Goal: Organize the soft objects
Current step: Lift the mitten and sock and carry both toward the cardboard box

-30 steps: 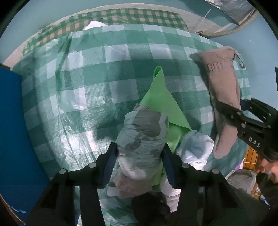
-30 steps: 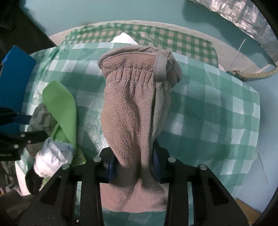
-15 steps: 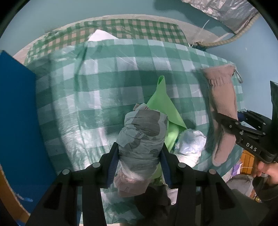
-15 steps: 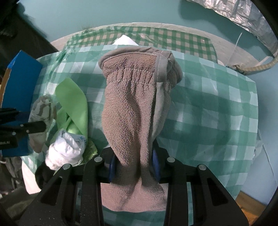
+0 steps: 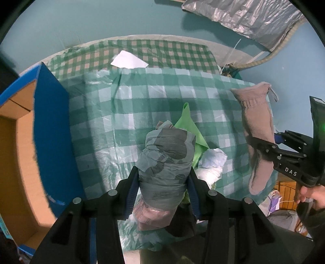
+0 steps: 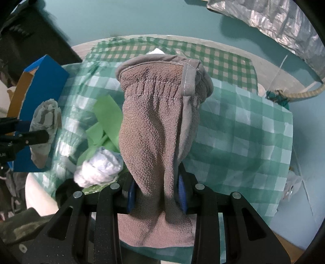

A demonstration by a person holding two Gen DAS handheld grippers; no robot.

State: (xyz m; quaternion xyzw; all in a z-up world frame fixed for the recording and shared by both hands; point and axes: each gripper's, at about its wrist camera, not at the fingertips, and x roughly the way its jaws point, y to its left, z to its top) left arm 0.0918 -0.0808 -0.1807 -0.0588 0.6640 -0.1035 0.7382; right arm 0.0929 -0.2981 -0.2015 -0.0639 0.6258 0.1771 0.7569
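Observation:
My left gripper is shut on a rolled grey camouflage cloth and holds it above the checked table. It also shows in the right wrist view. My right gripper is shut on a brown fleece mitten, held upright; it shows at the right of the left wrist view. A green cloth and a white crumpled cloth lie on the table between the two grippers.
A blue cardboard box with a brown open inside stands at the left. A green checked plastic cover lies over the round table. A white paper lies at the back. A silver foil sheet hangs on the wall.
Both grippers have risen and pulled back with their cloths. The blue box has come further into the left wrist view, showing its open inside.

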